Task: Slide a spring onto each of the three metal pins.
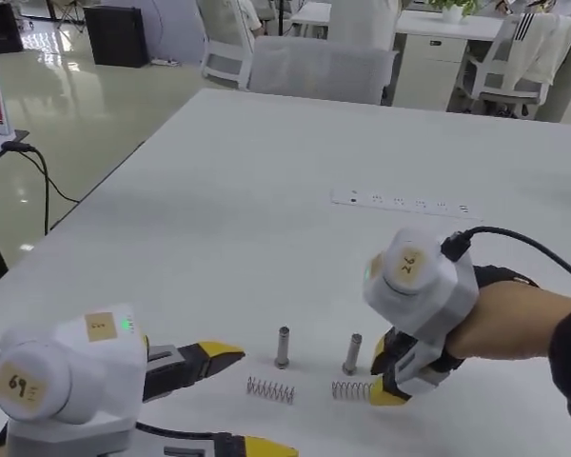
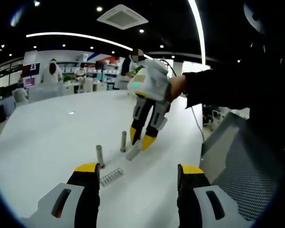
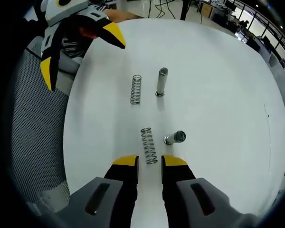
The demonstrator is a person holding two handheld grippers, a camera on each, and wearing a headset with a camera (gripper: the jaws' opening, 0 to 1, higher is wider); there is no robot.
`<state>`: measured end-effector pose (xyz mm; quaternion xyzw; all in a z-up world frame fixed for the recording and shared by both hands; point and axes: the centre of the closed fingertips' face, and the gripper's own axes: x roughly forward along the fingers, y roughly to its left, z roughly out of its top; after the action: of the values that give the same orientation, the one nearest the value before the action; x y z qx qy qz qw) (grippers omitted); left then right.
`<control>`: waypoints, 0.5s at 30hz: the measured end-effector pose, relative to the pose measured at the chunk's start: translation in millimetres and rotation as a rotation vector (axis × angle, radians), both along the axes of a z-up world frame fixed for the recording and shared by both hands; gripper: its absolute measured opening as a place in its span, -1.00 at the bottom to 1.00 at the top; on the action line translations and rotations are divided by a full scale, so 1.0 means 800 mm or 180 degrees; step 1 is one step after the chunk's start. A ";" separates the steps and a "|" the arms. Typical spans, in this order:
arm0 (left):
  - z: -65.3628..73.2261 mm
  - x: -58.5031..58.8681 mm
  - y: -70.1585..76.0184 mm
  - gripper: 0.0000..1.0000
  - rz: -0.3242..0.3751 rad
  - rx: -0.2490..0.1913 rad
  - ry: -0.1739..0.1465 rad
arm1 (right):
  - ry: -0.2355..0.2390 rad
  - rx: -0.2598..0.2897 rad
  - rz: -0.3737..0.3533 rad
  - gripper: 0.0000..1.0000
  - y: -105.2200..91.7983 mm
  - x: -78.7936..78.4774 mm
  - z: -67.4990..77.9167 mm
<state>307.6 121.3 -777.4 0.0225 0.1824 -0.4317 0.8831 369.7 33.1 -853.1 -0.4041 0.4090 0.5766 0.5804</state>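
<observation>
Handwritten "69" on round sticker (image 1: 21,386), left gripper (image 1: 265,401). Handwritten "26" on round label (image 1: 408,264), right gripper (image 1: 388,392).

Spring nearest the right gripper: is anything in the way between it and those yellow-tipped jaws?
Nothing visible. The coiled metal spring lies on the white table, its near end at the right gripper; the short metal pin stands beside it.

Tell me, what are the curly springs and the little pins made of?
The springs look like thin bare metal wire, likely steel: grey coils with gaps between turns. The pins look like polished metal, probably steel: silvery with bright glints. Which metal exactly is unclear.
</observation>
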 end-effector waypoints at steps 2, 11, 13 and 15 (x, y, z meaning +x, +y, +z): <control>-0.001 0.000 0.000 0.22 -0.0002 0.0004 0.0005 | 0.0000 -0.0009 0.0007 -0.69 0.001 0.000 -0.002; -0.002 -0.002 -0.001 0.20 -0.0016 0.0017 0.0024 | -0.0014 -0.0081 0.0063 -0.75 0.000 -0.002 -0.013; -0.002 -0.002 -0.001 0.19 -0.0020 0.0018 0.0025 | -0.0019 -0.0095 0.0070 -0.76 0.000 -0.002 -0.014; -0.002 -0.002 -0.001 0.18 -0.0023 0.0018 0.0027 | -0.0022 -0.0104 0.0074 -0.77 -0.001 -0.002 -0.015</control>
<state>305.9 120.1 -779.3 0.0239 0.1873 -0.4345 0.8806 368.5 32.4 -865.3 -0.4203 0.4117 0.5751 0.5684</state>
